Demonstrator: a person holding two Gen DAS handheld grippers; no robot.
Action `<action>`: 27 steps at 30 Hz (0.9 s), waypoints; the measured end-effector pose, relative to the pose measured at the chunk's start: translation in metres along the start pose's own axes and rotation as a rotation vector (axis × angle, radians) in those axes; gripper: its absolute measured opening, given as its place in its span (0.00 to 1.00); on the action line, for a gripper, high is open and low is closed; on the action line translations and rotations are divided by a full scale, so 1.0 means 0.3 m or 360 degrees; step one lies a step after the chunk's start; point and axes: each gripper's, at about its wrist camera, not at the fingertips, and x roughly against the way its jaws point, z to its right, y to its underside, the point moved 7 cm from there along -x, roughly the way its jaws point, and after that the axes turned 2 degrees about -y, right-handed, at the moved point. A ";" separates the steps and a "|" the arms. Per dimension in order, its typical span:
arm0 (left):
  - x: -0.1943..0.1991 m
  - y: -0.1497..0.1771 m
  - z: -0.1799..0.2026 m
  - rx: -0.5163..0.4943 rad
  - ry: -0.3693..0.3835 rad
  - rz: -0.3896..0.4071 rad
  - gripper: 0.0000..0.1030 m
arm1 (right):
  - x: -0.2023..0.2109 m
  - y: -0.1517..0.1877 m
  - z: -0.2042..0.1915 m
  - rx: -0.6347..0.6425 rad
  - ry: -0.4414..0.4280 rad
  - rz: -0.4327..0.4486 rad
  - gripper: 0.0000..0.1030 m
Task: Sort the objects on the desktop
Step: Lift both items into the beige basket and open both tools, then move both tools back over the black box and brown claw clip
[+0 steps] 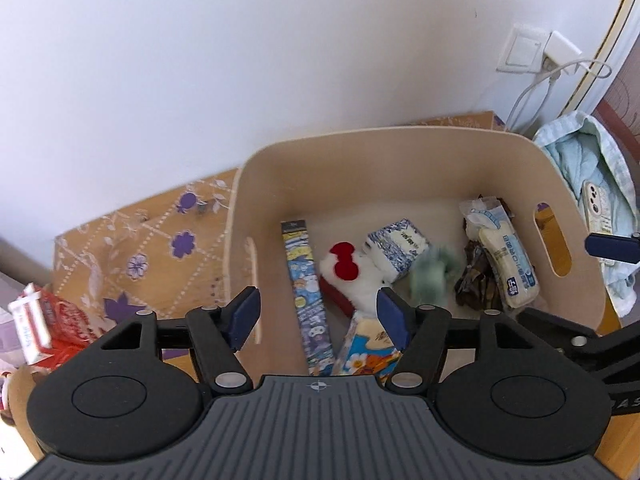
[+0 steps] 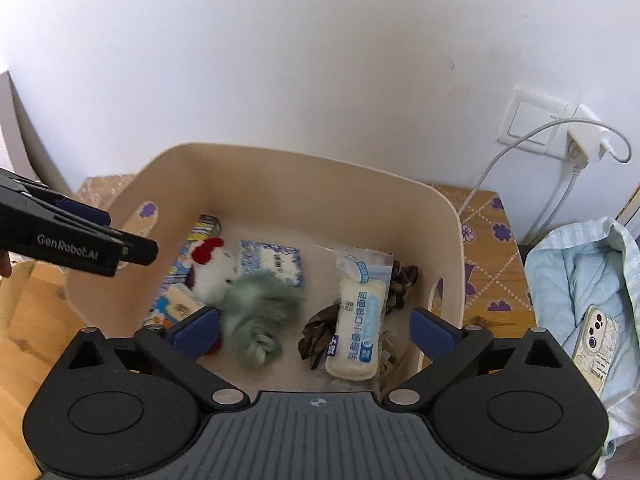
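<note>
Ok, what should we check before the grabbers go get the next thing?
1. Left gripper empty and open: ok, nothing between its pads.
2. Right gripper empty and open: ok, jaws wide, nothing pinched.
3. Green fluffy thing landed in the bin: ok, though it looks blurred, so it may not have settled yet.
4. White plush in the bin: ok, beside the fluffy thing.
5. Bread packet in the bin: ok, lying flat.
6. Things left to sort: not ok, a red-and-white pack lies outside the bin, and a phone rests on the blue cloth.
</note>
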 end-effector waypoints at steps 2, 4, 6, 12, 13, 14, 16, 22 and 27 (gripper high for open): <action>0.034 0.014 -0.025 0.0006 0.0003 0.0020 0.65 | 0.035 0.008 -0.008 -0.0005 -0.0002 0.0033 1.00; 0.066 0.032 -0.052 0.0002 -0.0011 0.0033 0.66 | 0.055 0.019 -0.012 -0.0009 0.0009 0.0056 1.00; 0.089 0.057 -0.078 -0.0014 -0.0024 0.0031 0.66 | 0.082 0.042 -0.030 -0.0013 0.0013 0.0080 1.00; 0.121 0.161 -0.138 -0.0107 -0.0049 -0.0008 0.66 | 0.132 0.153 -0.113 -0.0051 -0.0028 0.0078 1.00; 0.122 0.182 -0.142 -0.0131 -0.0051 -0.0019 0.66 | 0.130 0.175 -0.128 -0.0055 -0.0034 0.0069 1.00; 0.122 0.205 -0.145 -0.0154 -0.0049 -0.0027 0.66 | 0.127 0.197 -0.146 -0.0055 -0.0041 0.0058 1.00; 0.118 0.246 -0.148 -0.0189 -0.0038 -0.0046 0.66 | 0.116 0.244 -0.180 -0.0054 -0.0054 0.0031 1.00; 0.081 0.366 -0.140 -0.0253 0.0014 -0.0119 0.66 | 0.051 0.365 -0.268 -0.0087 -0.0088 -0.0017 1.00; 0.037 0.437 -0.110 -0.0295 0.0077 -0.0173 0.66 | -0.022 0.440 -0.313 -0.0091 -0.0084 -0.0091 1.00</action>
